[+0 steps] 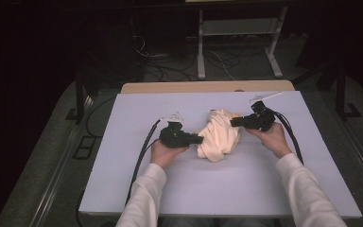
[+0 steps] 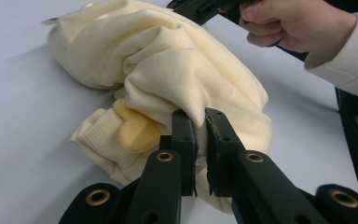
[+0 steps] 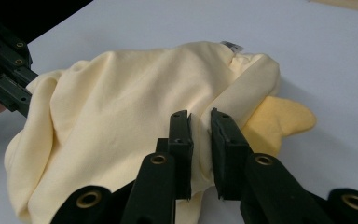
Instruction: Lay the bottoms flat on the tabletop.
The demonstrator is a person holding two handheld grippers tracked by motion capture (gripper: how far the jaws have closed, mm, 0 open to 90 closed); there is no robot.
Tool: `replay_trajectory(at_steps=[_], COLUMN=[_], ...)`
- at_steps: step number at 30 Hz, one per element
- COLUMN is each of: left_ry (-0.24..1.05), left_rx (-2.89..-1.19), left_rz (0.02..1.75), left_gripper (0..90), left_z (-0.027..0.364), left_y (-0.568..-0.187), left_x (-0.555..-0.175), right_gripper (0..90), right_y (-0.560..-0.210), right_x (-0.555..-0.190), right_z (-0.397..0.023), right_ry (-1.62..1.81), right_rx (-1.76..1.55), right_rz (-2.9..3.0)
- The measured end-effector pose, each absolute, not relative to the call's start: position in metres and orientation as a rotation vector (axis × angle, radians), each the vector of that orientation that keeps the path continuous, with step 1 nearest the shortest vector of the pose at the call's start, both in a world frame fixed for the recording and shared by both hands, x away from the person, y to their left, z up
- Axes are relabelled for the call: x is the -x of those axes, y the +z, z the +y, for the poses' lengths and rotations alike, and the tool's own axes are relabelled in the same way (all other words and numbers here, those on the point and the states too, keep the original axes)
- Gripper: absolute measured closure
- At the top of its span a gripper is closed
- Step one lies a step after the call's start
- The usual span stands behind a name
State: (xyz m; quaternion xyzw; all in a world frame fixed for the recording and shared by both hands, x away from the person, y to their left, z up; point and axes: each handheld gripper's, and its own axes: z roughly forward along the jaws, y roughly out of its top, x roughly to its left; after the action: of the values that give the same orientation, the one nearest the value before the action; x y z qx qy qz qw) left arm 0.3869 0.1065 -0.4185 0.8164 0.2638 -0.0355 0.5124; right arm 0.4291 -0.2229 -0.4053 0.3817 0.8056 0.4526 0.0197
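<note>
The wide pale lilac-grey table top [image 1: 123,179] carries everything; near its middle, a little toward the far edge, lies the crumpled cream-yellow knitted garment [image 1: 219,136], bunched into a loose heap with a deeper yellow patch [image 3: 279,120] poking out on one side and a ribbed cuff [image 2: 95,133] on another; the person's hands come in from the near side, one at each flank of the heap. The left gripper [image 2: 200,122] has its black jaws drawn nearly together, pinching a fold of the cloth between them; the right gripper [image 3: 200,122] stands the same way on the opposite side, jaws close with a ridge of fabric nipped in the narrow gap. Both holds look shallow, taken on a thin fold near the jaw tips; if the hands pull apart quickly, I judge the soft knit could slip free of one side; the tangled layers may also drag along as a lump rather than spreading.
</note>
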Motion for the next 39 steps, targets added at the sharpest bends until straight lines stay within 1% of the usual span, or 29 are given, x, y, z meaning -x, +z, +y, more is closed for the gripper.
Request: replay_trajectory(at_steps=[6, 7, 14, 19, 20, 21, 23, 26, 28, 39], left_ry=[-0.052, -0.029, 0.026, 0.057, 0.077, 0.077, 0.099, 0.108, 0.134, 0.179], left_rx=[-1.997, -2.012, -1.973, -1.98, -1.985, -1.985, -1.97, -1.954, -1.955, -1.971], left_rz=[0.623, 0.615, 0.613, 0.595, 0.589, 0.589, 0.587, 0.59, 0.589, 0.586], left_gripper=[82.5, 82.5, 82.7, 82.8, 82.8, 82.8, 82.9, 83.9, 84.3, 84.5], left_z=[0.11, 0.112, 0.129, 0.133, 0.135, 0.135, 0.14, 0.142, 0.144, 0.15], left_y=[-0.405, -0.397, -0.366, -0.348, -0.338, -0.338, -0.325, -0.318, -0.306, -0.285], left_x=[-0.385, -0.384, -0.382, -0.38, -0.38, -0.38, -0.38, -0.381, -0.38, -0.381], right_gripper=[79.2, 79.4, 79.6, 79.6, 79.6, 79.6, 79.6, 79.6, 79.7, 79.7], right_y=[-0.392, -0.381, -0.352, -0.338, -0.335, -0.333, -0.326, -0.319, -0.308, -0.283], right_x=[-0.424, -0.421, -0.417, -0.416, -0.415, -0.415, -0.416, -0.416, -0.415, -0.415], right_z=[-0.224, -0.225, -0.231, -0.228, -0.227, -0.227, -0.228, -0.229, -0.231, -0.246], right_ry=[1.399, 1.4, 1.409, 1.406, 1.407, 1.409, 1.407, 1.409, 1.4, 1.387], right_rx=[-1.165, -1.153, -1.108, -1.073, -1.068, -1.067, -1.065, -1.061, -1.065, -1.079], right_rz=[2.47, 2.456, 2.413, 2.397, 2.388, 2.386, 2.374, 2.361, 2.329, 2.262])
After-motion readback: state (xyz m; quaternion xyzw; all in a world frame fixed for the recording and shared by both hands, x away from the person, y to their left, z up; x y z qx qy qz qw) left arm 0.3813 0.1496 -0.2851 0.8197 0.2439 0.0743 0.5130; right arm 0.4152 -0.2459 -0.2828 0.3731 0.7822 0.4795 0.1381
